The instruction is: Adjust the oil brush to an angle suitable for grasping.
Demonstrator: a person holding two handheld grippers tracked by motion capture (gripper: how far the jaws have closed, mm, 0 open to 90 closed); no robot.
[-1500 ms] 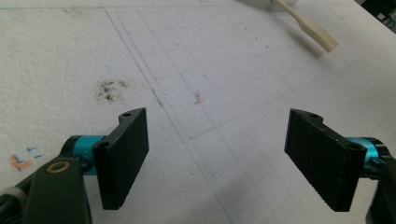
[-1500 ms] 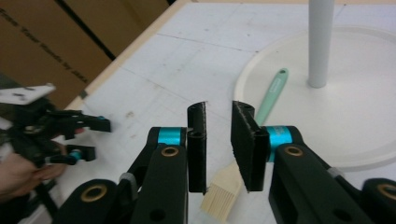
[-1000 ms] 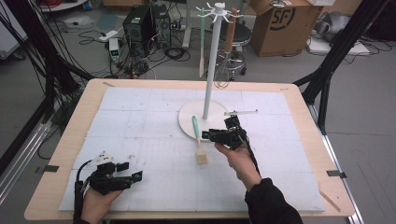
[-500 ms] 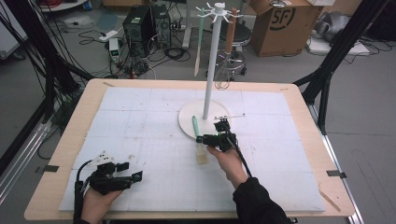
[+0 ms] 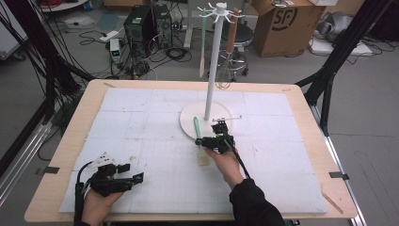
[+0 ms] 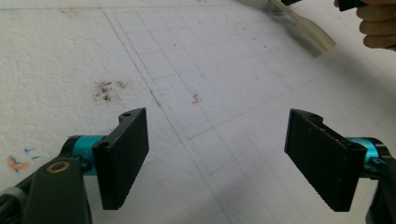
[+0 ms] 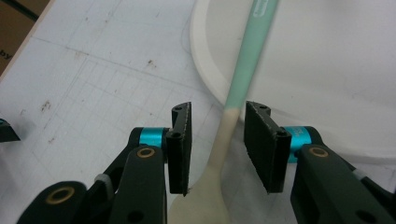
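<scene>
A spatula (image 5: 197, 128) with a mint-green handle and beige head lies flat, its handle end on the white round base (image 5: 188, 117) of a hanging stand, its head on the foam mat. My right gripper (image 5: 208, 140) is low over it. In the right gripper view its jaws have just been closing and straddle the spatula's (image 7: 243, 70) thin neck, a small gap on each side, the pads not touching; my right gripper (image 7: 218, 110) is open. My left gripper (image 5: 136, 178) rests at the front left, and my left gripper (image 6: 217, 126) is wide open on nothing.
The stand's white pole (image 5: 211, 66) rises from the base, with a spatula, a whisk and a wooden-handled tool on its top hooks. A thin metal rod (image 5: 228, 118) lies on the base's right side. White foam mat (image 5: 282, 155) covers the wooden table.
My right hand has moved left and down onto the spatula, and its jaws now stand on either side of the neck. The left hand has stayed put.
</scene>
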